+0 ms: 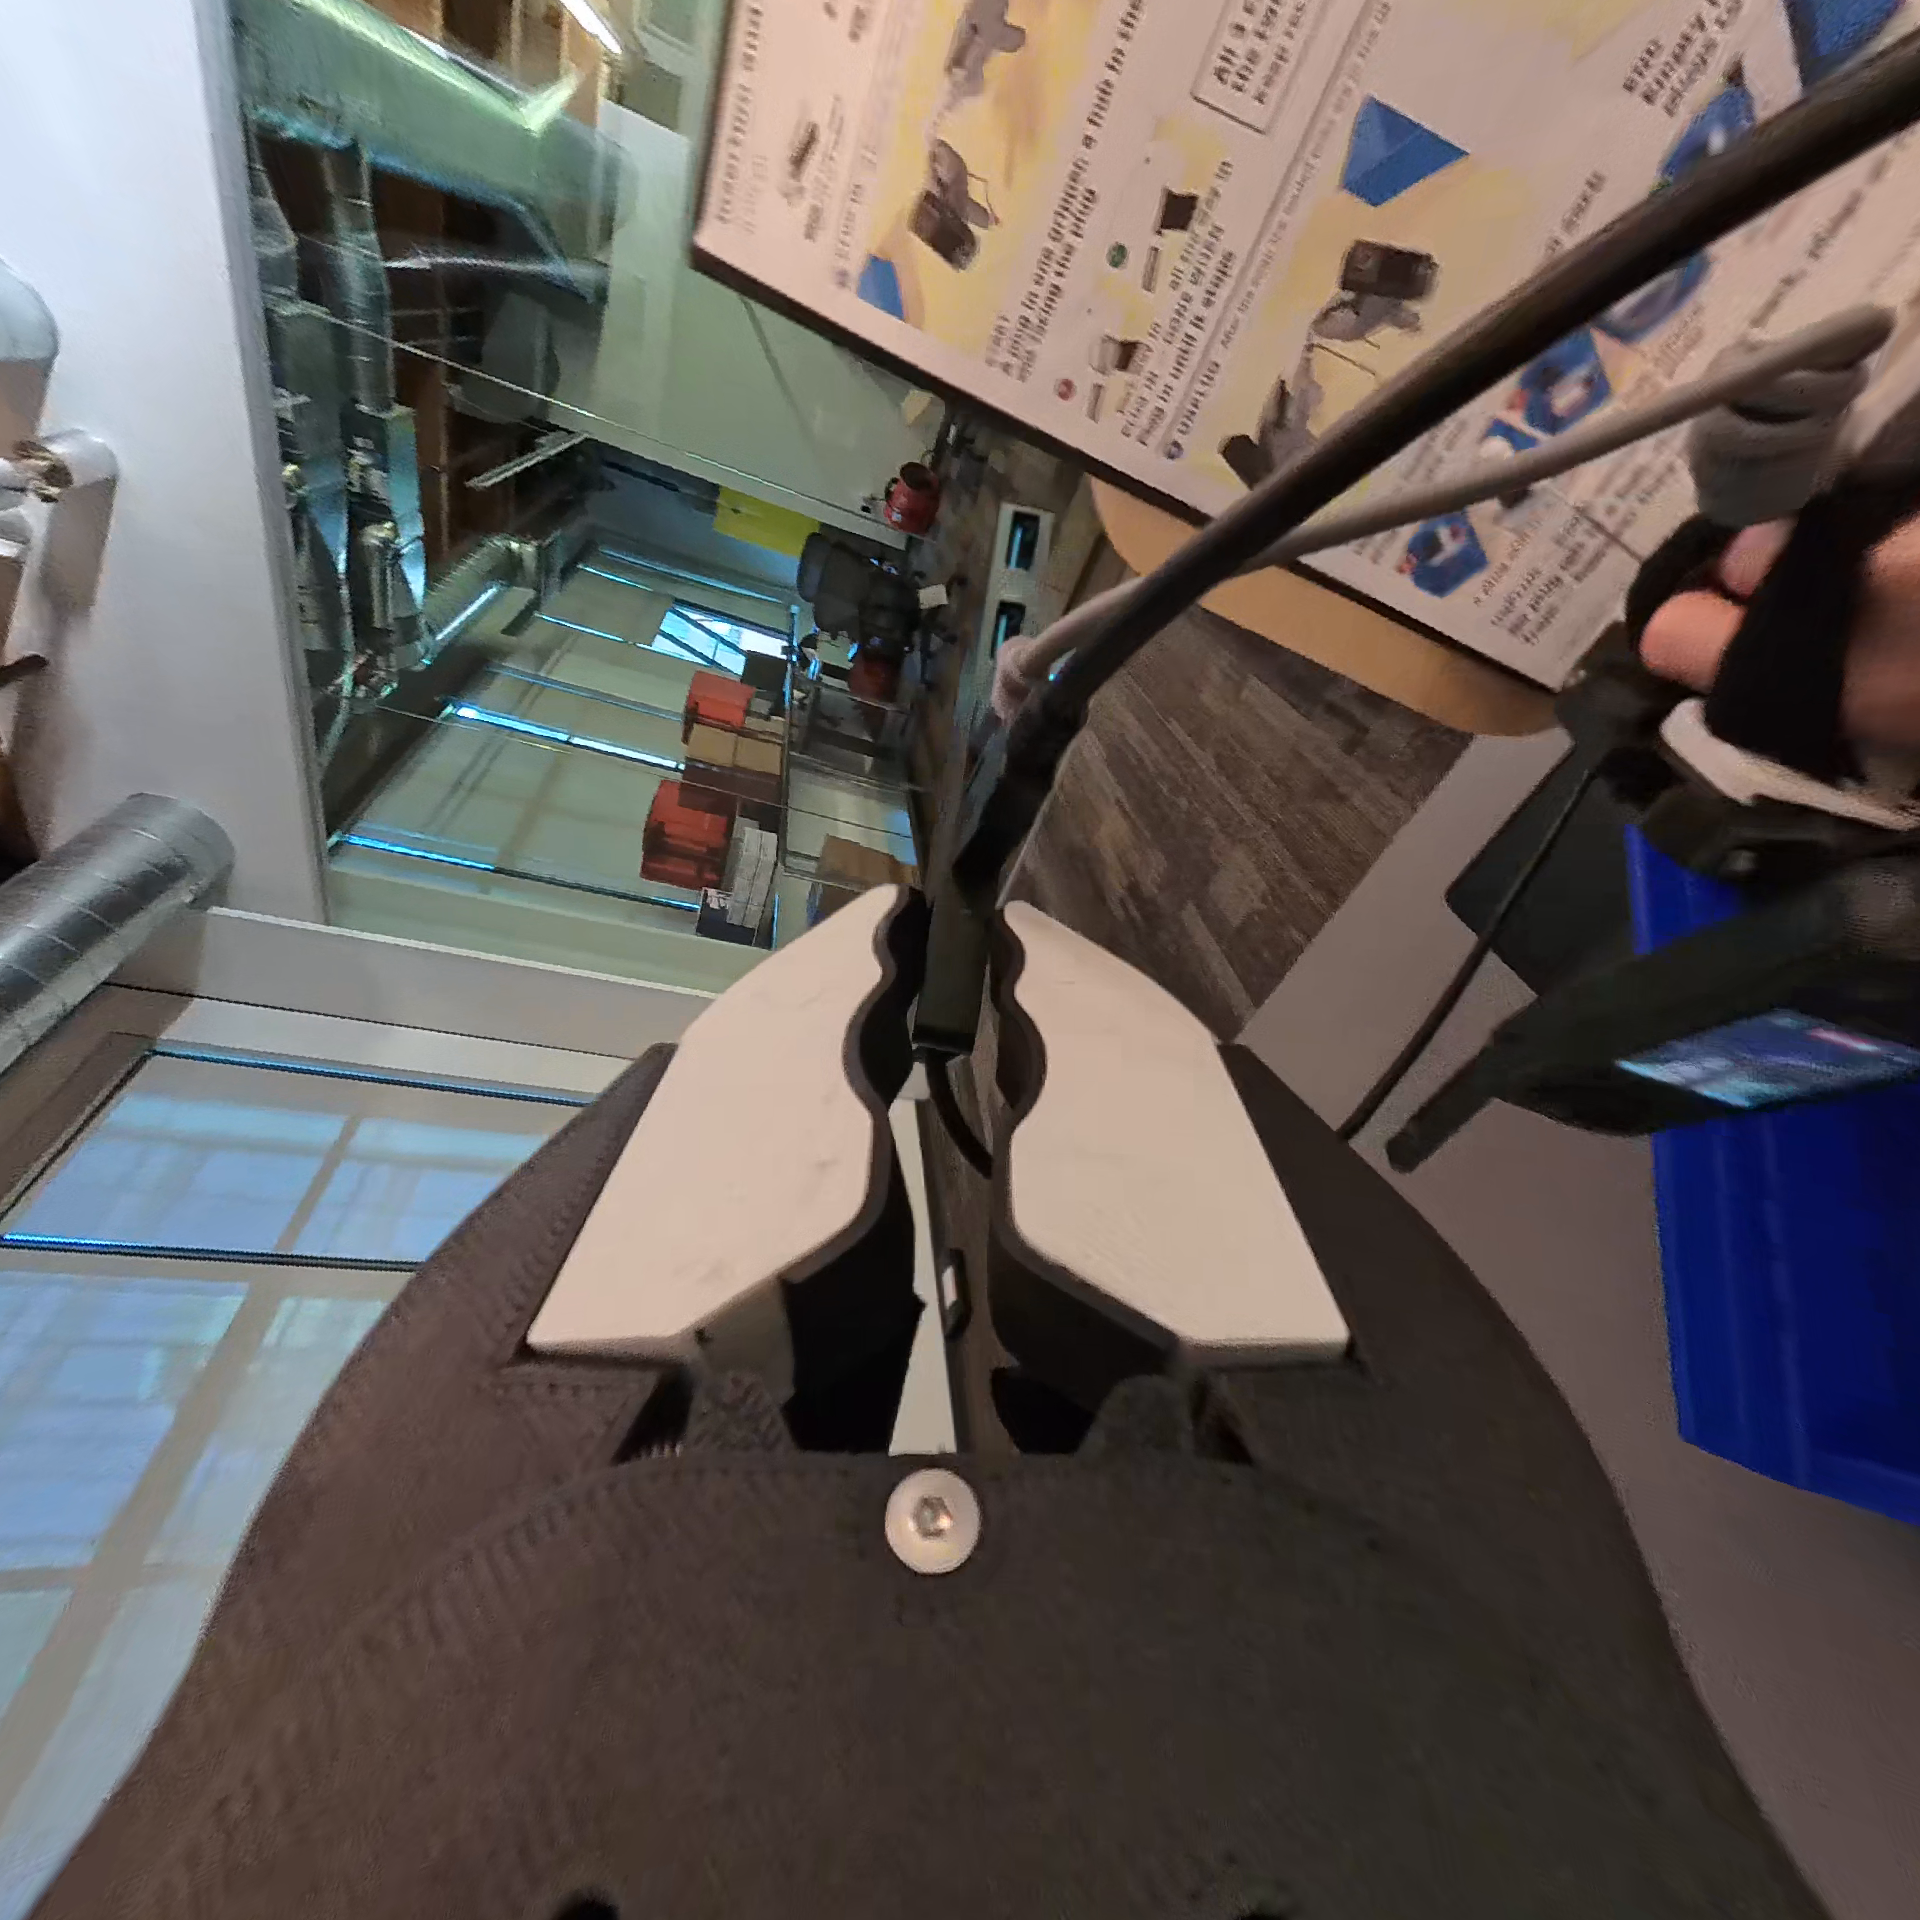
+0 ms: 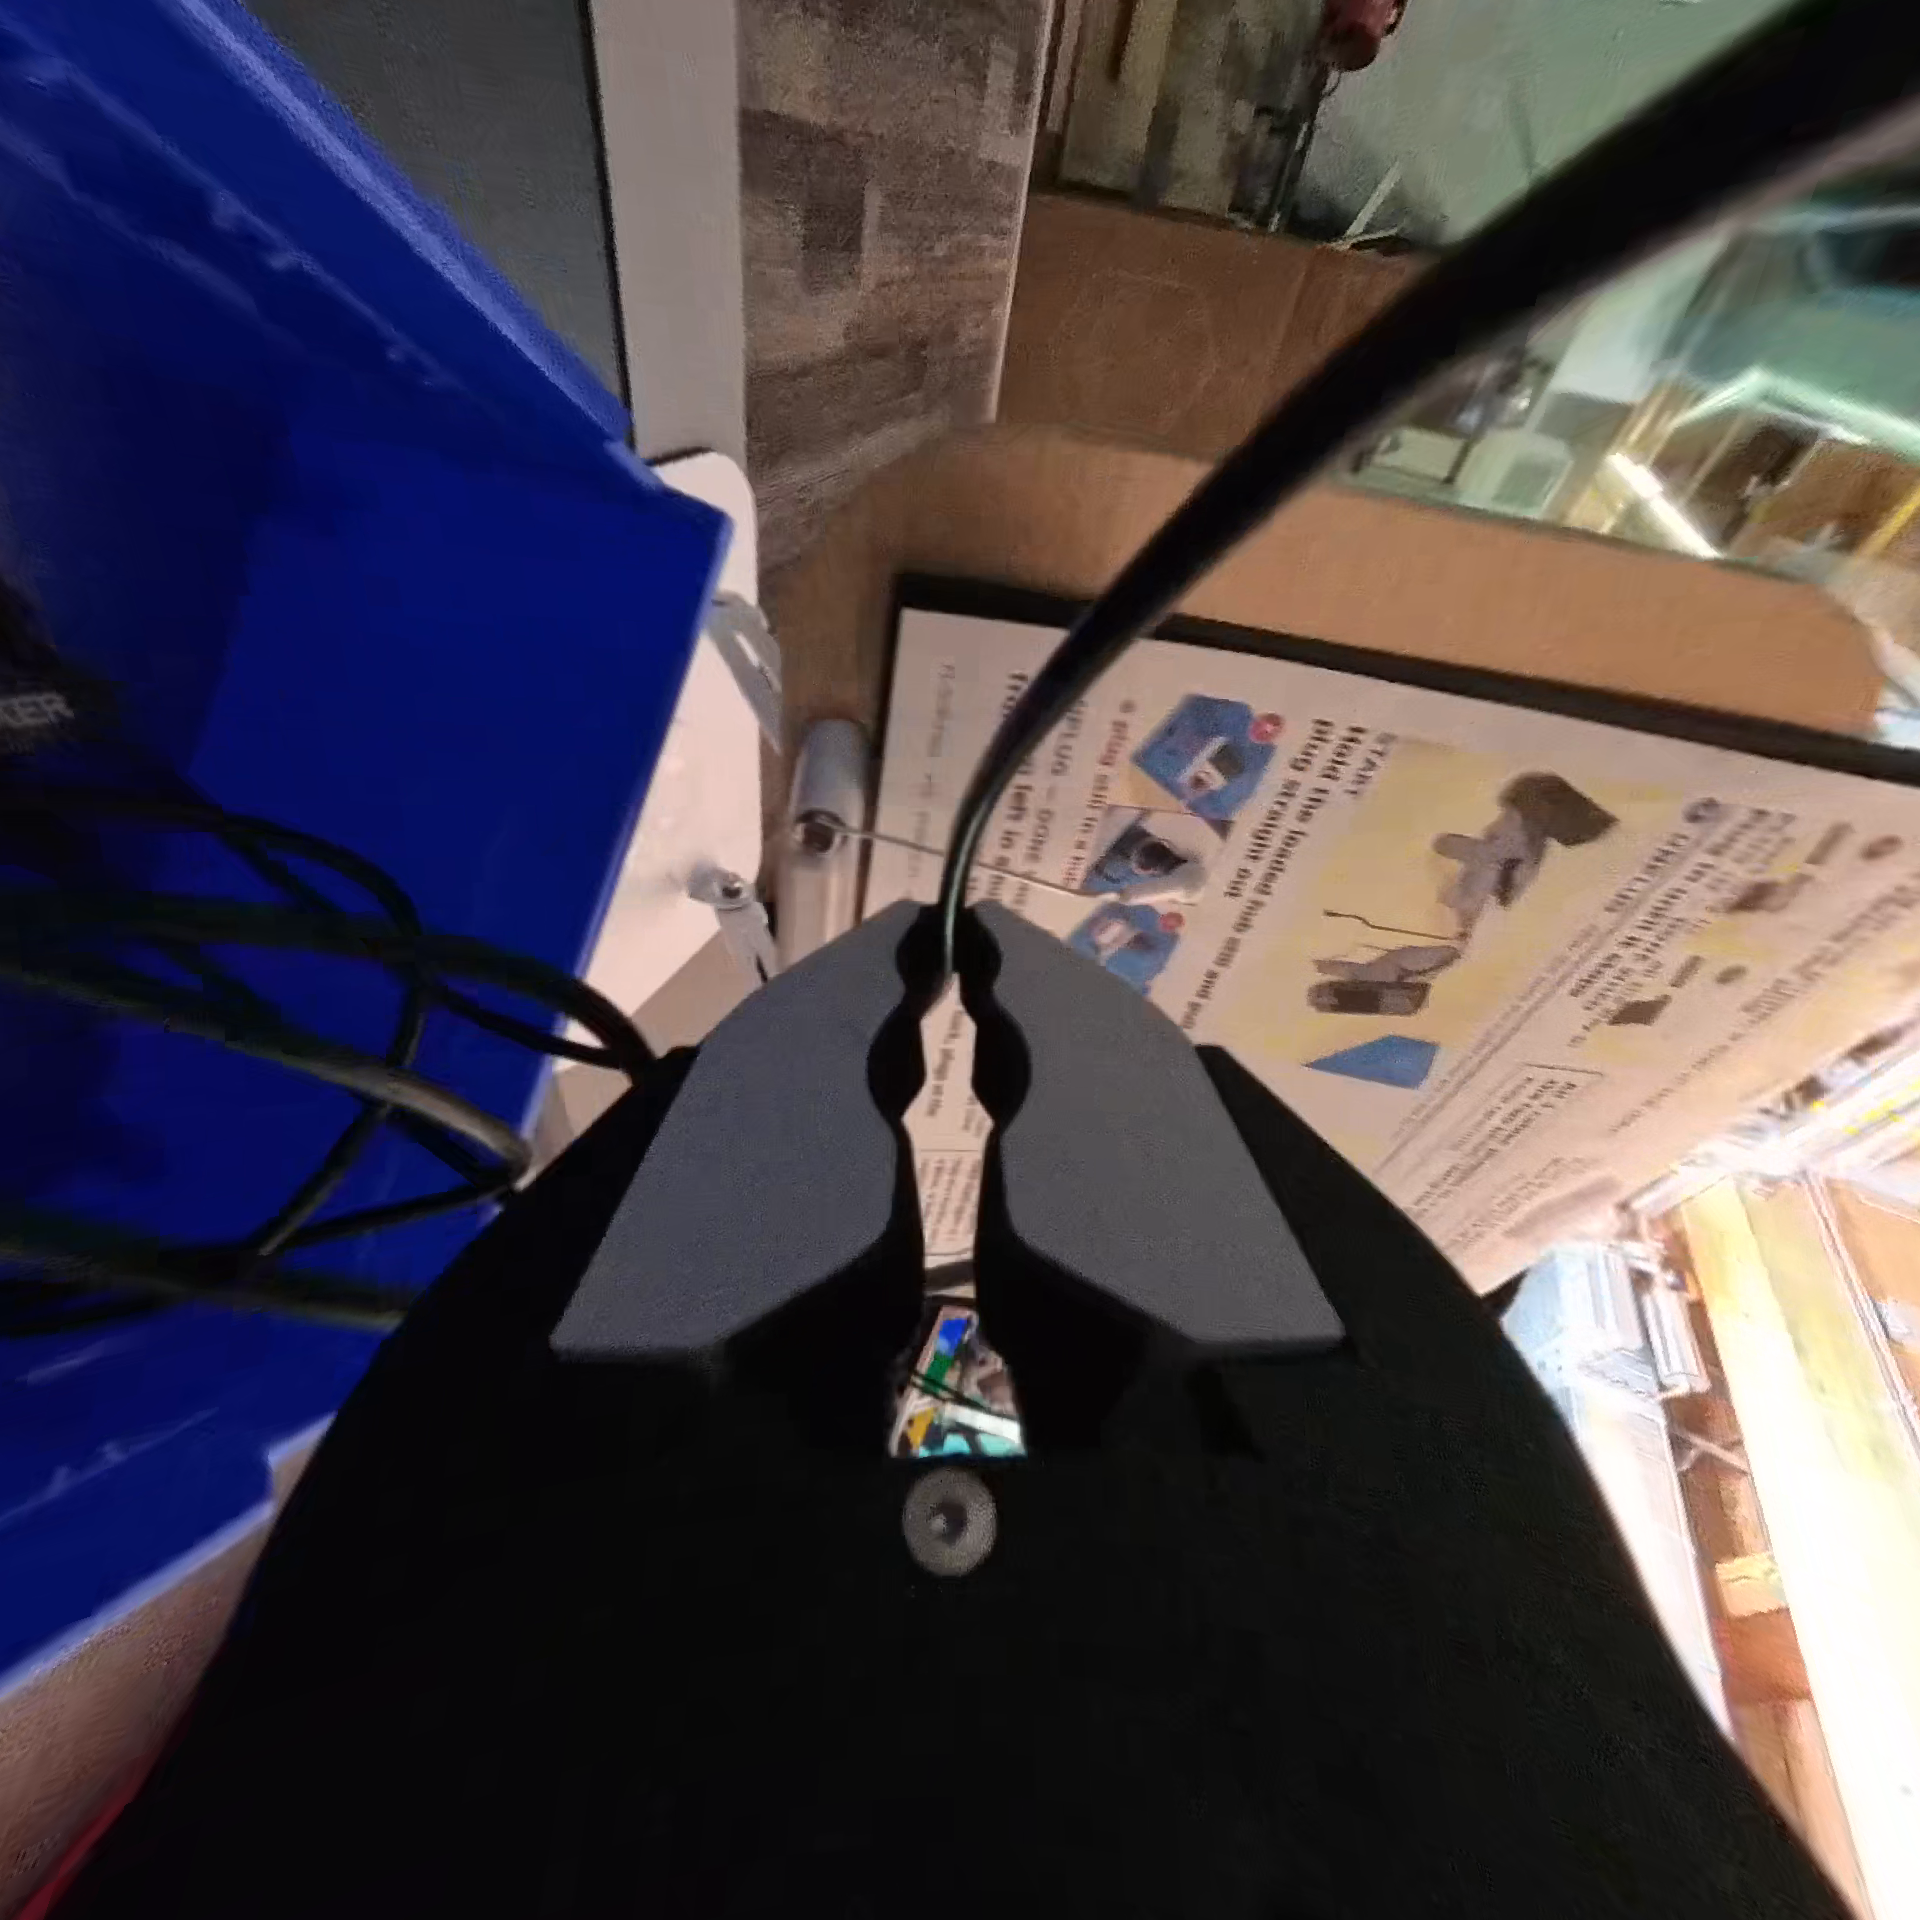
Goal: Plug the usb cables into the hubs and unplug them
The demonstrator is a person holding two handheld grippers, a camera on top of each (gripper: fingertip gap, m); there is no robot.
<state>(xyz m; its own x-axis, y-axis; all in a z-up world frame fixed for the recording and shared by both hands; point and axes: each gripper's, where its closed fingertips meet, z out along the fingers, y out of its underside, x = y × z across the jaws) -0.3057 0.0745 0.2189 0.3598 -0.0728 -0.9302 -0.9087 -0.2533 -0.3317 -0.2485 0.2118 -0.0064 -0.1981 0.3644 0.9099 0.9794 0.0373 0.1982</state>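
Observation:
In the left wrist view my left gripper [image 1: 951, 925], with white fingers, is shut on a slim black USB hub [image 1: 951, 977] and holds it in the air. A black cable [image 1: 1455, 343] and a grey cable [image 1: 1403, 499] run from the hub's far end up to the right. In the right wrist view my right gripper [image 2: 948, 925], with dark fingers, is shut on a thin black cable [image 2: 1049, 665] at the fingertips. That cable arcs up and away to the right. Its plug is hidden. A hand [image 1: 1756, 634] holding the other gripper shows at the right of the left wrist view.
A blue bin [image 2: 364, 520] with several loose black cables [image 2: 312, 987] stands beside the right gripper and also shows in the left wrist view [image 1: 1787, 1247]. A printed instruction sheet [image 2: 1455, 935] lies on a round wooden table [image 1: 1299, 613]. Shelves and boxes are far behind. Spacing between my two grippers at the tips: around 25 cm.

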